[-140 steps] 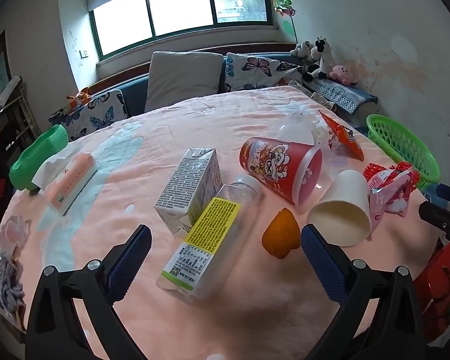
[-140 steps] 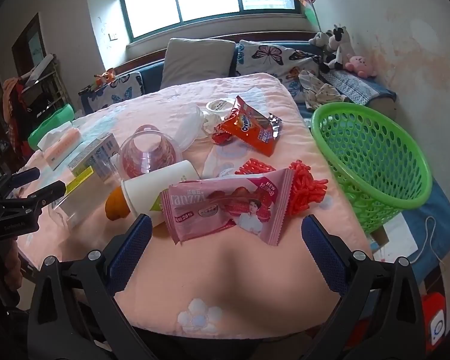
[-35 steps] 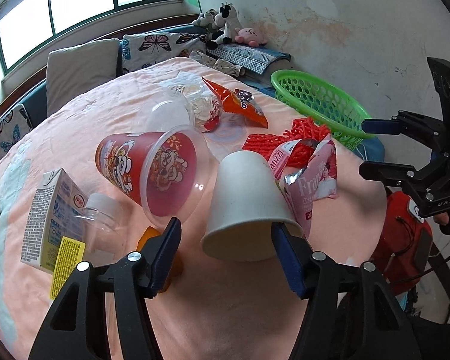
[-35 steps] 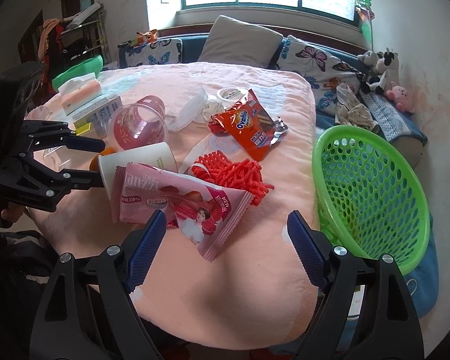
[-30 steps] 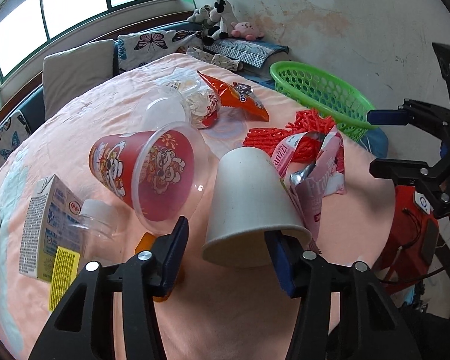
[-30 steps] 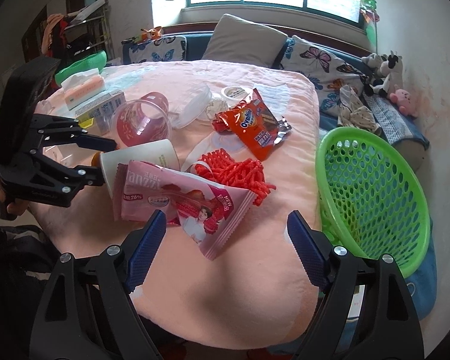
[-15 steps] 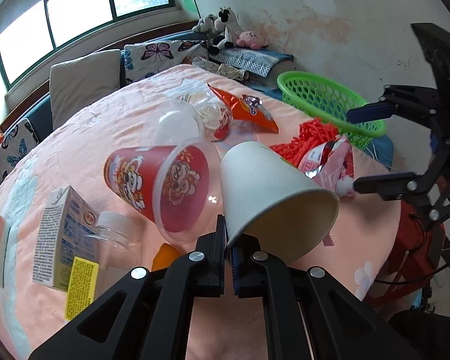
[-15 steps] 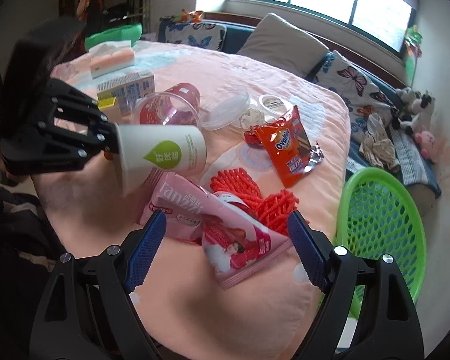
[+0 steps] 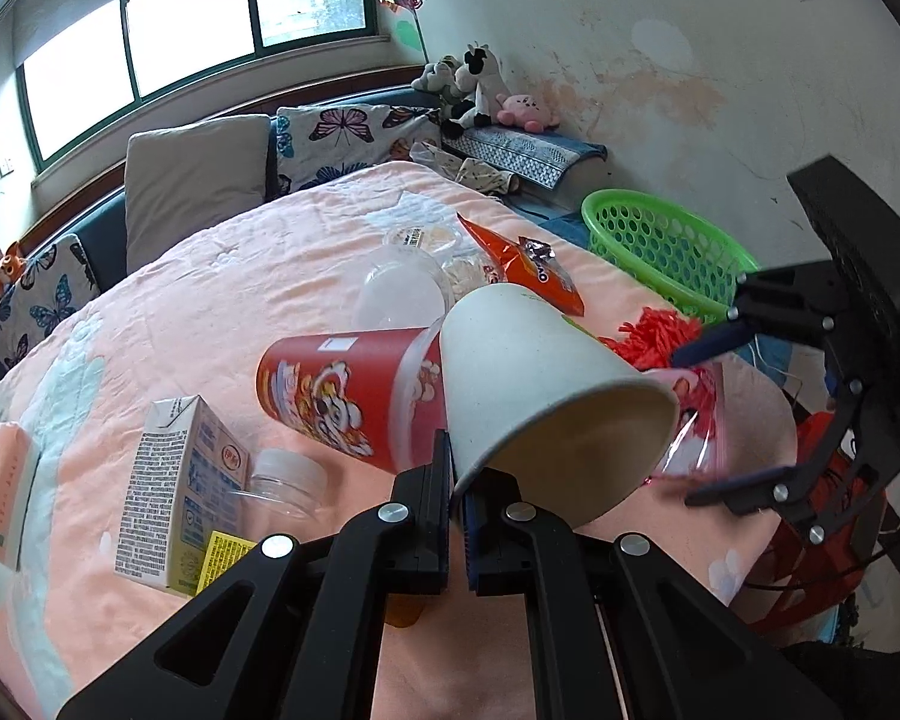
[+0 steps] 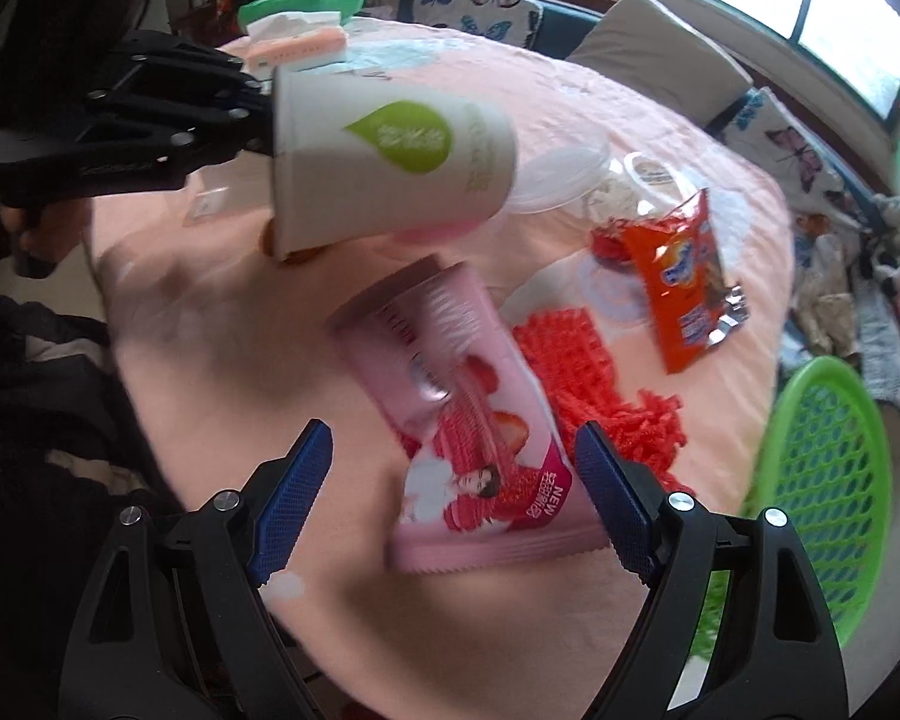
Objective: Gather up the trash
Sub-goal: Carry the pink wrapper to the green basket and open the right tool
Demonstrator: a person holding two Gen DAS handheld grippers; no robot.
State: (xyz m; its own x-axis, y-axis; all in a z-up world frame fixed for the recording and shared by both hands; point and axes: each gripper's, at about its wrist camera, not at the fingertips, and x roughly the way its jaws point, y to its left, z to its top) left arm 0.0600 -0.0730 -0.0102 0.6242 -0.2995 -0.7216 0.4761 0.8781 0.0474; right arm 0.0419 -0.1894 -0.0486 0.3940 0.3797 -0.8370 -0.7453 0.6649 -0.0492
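Pinching paper cup [image 9: 528,372] rim (jaws closed).

a: what's pinched in the left gripper [image 9: 457,483]?
b: a matt white paper cup [image 9: 528,378], smooth, by its rim. the fingers [image 10: 294,495] on the right gripper [image 10: 453,495] have rough blue dimpled pads on matt black plastic.
a: and between those?
b: a glossy pink foil wrapper [image 10: 474,414]. beyond it, red foam netting [image 10: 588,372], a shiny orange packet [image 10: 681,273], soft peach cloth [image 10: 222,360]; to the right, a perforated glossy green plastic basket [image 10: 834,480].
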